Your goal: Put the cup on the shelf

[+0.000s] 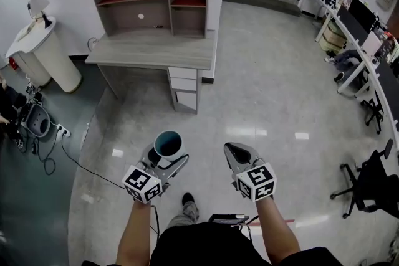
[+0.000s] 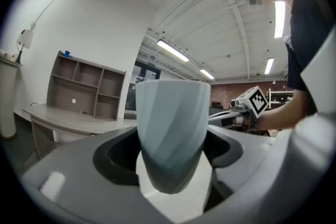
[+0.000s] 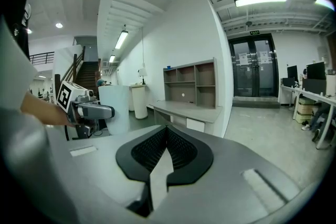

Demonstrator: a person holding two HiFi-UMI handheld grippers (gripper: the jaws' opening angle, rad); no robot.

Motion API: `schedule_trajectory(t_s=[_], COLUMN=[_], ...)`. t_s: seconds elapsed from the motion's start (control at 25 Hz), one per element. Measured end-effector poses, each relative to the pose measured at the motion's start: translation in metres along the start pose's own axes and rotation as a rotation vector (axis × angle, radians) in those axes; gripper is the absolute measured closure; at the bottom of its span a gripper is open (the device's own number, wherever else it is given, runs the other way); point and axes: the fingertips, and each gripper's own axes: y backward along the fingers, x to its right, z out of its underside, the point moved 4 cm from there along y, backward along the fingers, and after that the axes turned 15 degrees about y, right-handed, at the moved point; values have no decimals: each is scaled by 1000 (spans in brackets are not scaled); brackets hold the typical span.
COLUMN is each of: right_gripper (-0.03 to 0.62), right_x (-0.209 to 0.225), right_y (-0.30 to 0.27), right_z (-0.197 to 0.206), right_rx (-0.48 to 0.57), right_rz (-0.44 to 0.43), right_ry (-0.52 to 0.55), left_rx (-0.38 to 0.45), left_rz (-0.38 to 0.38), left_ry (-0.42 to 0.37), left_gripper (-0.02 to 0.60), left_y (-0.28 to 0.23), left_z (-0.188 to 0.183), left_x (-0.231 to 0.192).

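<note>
Currently: left gripper (image 1: 162, 165) sits lower centre of the head view, jaws wide and clamped on the upright blue-grey cup (image 1: 168, 144). Right gripper (image 1: 232, 149) is just to its right, jaws pressed together, holding nothing. Further off, upper left: desk (image 1: 156, 50), with the shelf (image 1: 156, 0) on top.
</note>
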Motion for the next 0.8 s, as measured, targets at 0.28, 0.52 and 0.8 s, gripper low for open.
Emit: schedule_trajectory(t_s=[0.28,0.52,0.8], right_gripper=[582,582,582], right_x=[8,16,36], right_y=[-58,-85,-111], right_z=[-21,-31,-28], right_rx=[-11,-19,-38], right_rz=[23,54,71], right_ry=[9,-2,-19], left_rx=[1,-7,-9], left_rz=[31,57,76], left_ry=[1,7,31], left_gripper=[227,227,227], left_y=[-15,-27,-51], left_z=[-30,-43,-52], left_x=[-58,-89,-112])
